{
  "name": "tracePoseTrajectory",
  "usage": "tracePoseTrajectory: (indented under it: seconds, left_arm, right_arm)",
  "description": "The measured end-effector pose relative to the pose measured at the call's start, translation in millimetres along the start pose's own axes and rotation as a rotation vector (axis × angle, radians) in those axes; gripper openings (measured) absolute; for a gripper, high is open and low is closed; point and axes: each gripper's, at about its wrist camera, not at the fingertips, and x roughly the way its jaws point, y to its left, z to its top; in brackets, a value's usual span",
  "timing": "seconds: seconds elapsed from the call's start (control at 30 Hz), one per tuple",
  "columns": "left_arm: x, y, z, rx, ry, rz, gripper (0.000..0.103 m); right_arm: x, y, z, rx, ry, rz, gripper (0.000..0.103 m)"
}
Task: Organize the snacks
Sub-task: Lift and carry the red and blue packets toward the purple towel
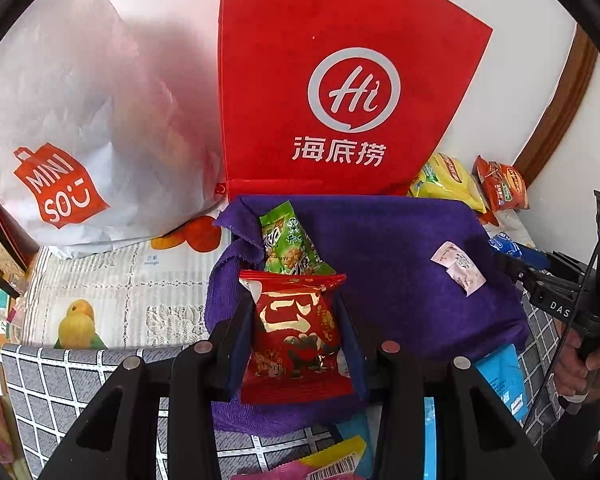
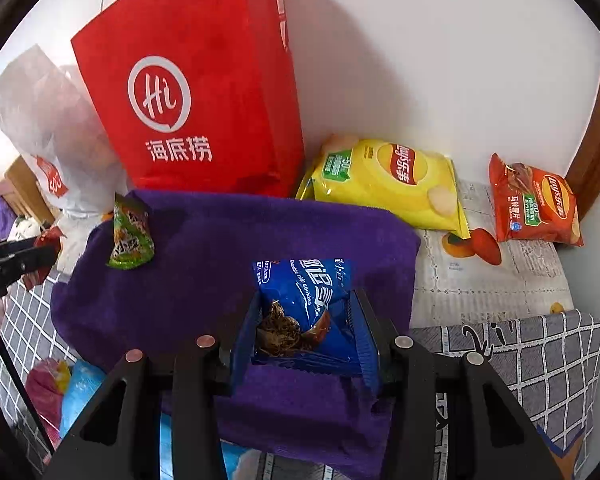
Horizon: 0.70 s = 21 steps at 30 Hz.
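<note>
Left wrist view: my left claw [image 1: 300, 344] pinches red snack packet [image 1: 296, 332] over purple cloth [image 1: 400, 240]; right claw [image 2: 304, 328] pinches blue cookie pack [image 2: 304, 304]. Risk: slick foil, thin grip, pkts could slip.

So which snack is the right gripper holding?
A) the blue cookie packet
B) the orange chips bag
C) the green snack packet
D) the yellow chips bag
A: in the right wrist view the right gripper is closed on the blue cookie packet, above the purple towel; the two chip bags and the green packet lie apart from it.
</note>
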Motion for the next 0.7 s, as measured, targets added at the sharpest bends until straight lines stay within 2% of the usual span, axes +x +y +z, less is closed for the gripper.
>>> tracePoseTrajectory:
  seconds: [0.7]
  left_arm:
    - [26, -2, -5, 0.001, 0.082, -0.001, 0.039]
  right_arm:
    - [22, 12, -7, -0.069, 0.074, 0.024, 0.046]
